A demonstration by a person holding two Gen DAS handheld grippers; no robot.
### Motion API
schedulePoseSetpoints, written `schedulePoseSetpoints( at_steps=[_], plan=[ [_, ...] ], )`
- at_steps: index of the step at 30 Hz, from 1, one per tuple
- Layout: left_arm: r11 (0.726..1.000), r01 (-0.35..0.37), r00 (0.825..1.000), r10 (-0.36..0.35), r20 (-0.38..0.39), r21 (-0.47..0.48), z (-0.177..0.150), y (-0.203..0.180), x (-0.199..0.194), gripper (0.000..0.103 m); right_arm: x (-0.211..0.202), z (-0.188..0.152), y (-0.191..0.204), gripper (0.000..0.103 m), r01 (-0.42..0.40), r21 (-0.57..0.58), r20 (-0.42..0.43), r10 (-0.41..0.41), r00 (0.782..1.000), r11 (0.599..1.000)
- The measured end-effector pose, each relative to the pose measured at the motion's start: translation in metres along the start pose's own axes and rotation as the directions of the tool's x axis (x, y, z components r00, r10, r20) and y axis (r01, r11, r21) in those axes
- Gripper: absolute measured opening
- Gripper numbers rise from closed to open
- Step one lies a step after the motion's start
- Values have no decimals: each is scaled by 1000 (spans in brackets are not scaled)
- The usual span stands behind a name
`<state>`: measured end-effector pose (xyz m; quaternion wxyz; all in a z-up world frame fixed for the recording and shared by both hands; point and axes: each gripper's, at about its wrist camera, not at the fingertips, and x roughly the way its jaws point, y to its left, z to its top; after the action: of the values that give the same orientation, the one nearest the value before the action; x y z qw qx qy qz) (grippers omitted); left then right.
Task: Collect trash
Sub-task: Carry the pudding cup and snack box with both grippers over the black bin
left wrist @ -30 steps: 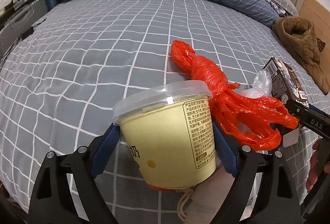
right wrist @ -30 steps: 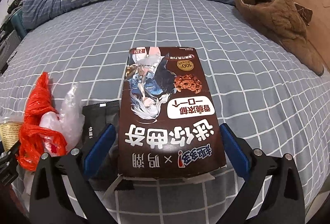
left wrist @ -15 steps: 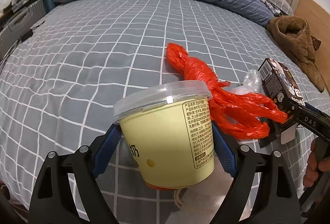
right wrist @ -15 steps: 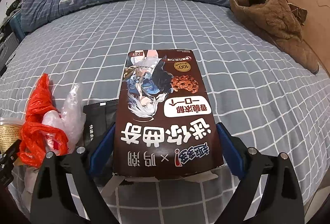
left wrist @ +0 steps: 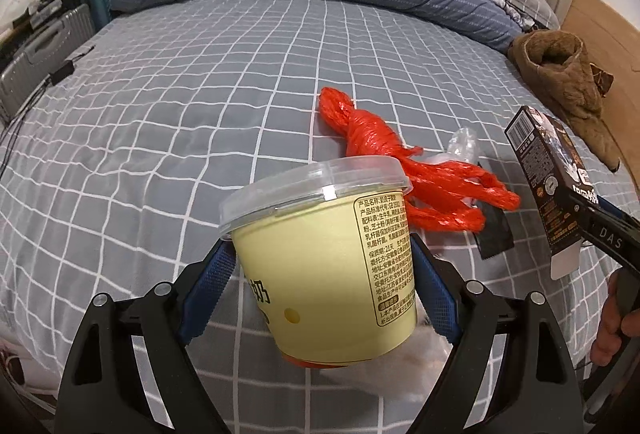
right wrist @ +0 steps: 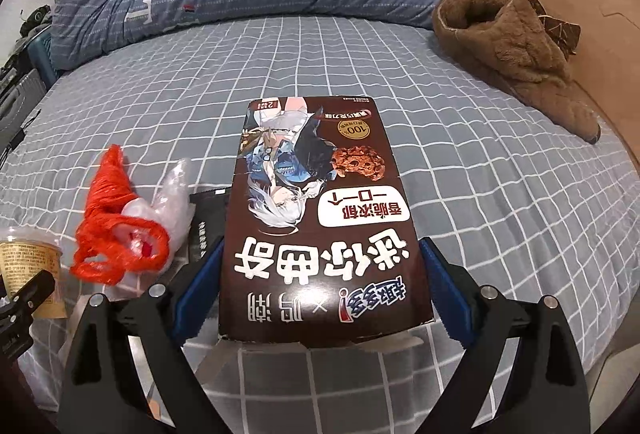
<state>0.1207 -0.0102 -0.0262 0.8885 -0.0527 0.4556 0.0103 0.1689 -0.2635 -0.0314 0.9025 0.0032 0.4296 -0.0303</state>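
left gripper [left wrist: 324,274]: clamped on pale yellow lidded paper cup [left wrist: 328,266], held above grey checked bedsheet [left wrist: 160,122] | right gripper [right wrist: 322,294]: clamped on brown cardboard cookie box [right wrist: 320,222] | red plastic bag [left wrist: 400,170]: left on sheet

Yogurt cup [left wrist: 328,258] hides part of the red plastic bag [left wrist: 404,170]; cup base print unreadable. Black packet [right wrist: 204,230] mostly hidden under cookie box [right wrist: 320,234]. Hand [left wrist: 616,318] cut off at frame edge.
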Motion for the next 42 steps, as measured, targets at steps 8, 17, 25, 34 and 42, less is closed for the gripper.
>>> schedulePoseSetpoints(
  at_steps=[8, 17, 25, 34, 42],
  plan=[
    [1000, -6, 1000, 6, 18, 9, -5, -3, -29, 83, -36, -11, -2, 88, -3, 3, 23, 3, 1000, 1000],
    [1000, -5, 1000, 5, 21, -1, -21, -3, -59, 83, -74, -33, -3, 88, -10, 3, 33, 10, 999, 1000],
    [1000, 1, 1000, -1, 30, -9, -38, -1, -90, 83, -109, -51, -3, 88, -10, -5, 47, 11, 999, 1000],
    [1000, 9, 999, -8, 41, -15, -56, -1, -124, 83, -144, -73, -2, 88, -12, -5, 59, 12, 998, 1000],
    [1000, 13, 999, -13, 50, -7, -71, -3, -153, 83, -179, -93, 3, 88, -12, -15, 75, 13, 997, 1000]
  ],
)
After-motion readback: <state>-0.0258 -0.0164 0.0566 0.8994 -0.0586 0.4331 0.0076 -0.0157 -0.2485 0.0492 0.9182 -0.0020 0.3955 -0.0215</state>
